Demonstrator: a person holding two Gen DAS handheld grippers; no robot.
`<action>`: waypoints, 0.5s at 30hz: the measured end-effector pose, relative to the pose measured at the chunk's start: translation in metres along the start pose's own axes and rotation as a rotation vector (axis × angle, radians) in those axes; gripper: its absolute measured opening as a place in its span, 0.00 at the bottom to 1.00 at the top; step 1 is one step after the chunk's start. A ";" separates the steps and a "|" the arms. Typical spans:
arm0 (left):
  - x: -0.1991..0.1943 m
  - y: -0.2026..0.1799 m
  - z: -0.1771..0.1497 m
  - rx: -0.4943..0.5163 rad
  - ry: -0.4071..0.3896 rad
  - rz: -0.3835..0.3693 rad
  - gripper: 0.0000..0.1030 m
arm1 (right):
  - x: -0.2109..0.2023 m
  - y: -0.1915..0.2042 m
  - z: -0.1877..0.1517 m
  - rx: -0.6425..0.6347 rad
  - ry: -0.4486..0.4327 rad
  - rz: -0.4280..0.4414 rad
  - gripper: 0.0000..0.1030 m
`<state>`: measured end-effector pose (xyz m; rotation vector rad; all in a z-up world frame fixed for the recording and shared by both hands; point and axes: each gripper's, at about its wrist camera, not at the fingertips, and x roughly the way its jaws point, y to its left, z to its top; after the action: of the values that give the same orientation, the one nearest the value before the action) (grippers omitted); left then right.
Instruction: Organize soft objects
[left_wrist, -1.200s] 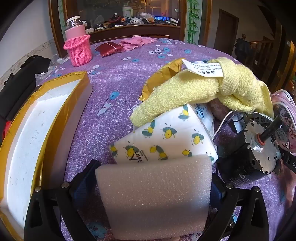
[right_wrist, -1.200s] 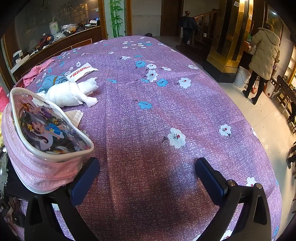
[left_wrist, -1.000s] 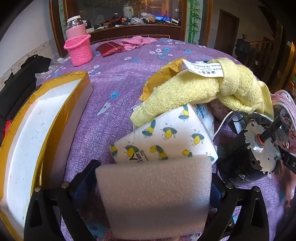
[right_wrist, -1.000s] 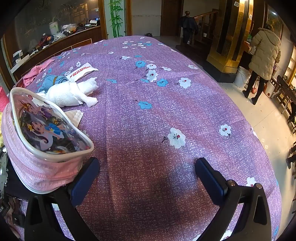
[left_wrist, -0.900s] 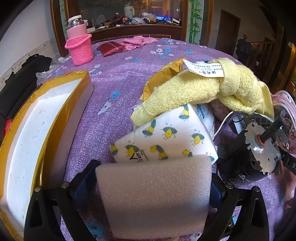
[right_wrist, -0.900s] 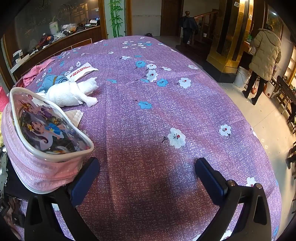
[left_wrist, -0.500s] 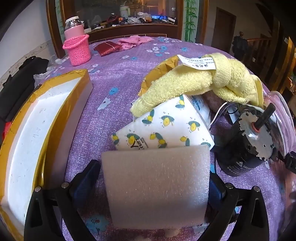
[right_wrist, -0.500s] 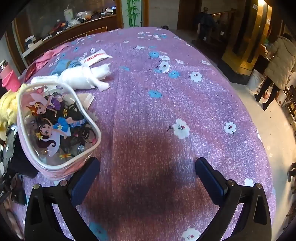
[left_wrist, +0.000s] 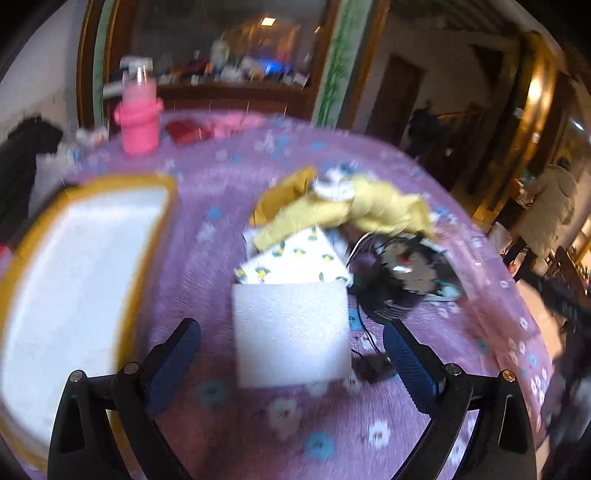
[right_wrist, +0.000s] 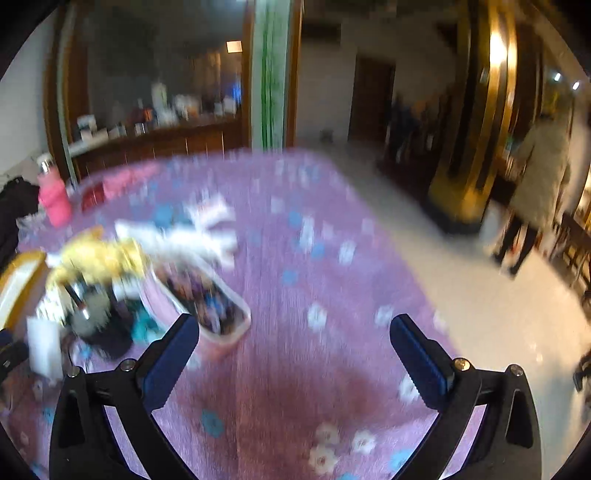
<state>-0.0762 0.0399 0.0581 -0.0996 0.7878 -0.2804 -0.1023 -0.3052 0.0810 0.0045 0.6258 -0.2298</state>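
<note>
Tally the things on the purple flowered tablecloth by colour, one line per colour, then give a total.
White: 3, a white foam block, a lemon-print white packet, a white stuffed toy
Yellow: 2, a yellow towel, a gold-edged white foam tray
Pink: 2, a pink knitted bottle sleeve, a pink clear-topped pouch
Black: 1, a black electric motor
Total: 8

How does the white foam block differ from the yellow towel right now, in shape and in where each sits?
The white foam block is a flat, square-edged slab lying near the left tongs, between their open fingers but touching neither. The yellow towel is a crumpled, knotted bundle lying farther back, draped over the lemon-print pack. The foam is plain white; the towel carries a white tag. Both are soft items on the purple tablecloth.
</note>
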 end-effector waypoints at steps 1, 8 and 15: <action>-0.012 0.002 -0.001 0.011 -0.027 -0.005 0.97 | 0.002 0.001 0.003 0.000 -0.003 0.014 1.00; -0.030 0.007 -0.009 0.015 -0.017 0.024 0.97 | 0.051 0.017 0.005 0.064 0.055 0.072 1.00; -0.011 0.007 -0.012 -0.001 0.032 0.052 0.97 | 0.056 0.029 -0.007 0.050 0.057 0.163 1.00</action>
<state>-0.0903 0.0494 0.0559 -0.0753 0.8212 -0.2326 -0.0561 -0.2878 0.0415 0.1106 0.6730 -0.0875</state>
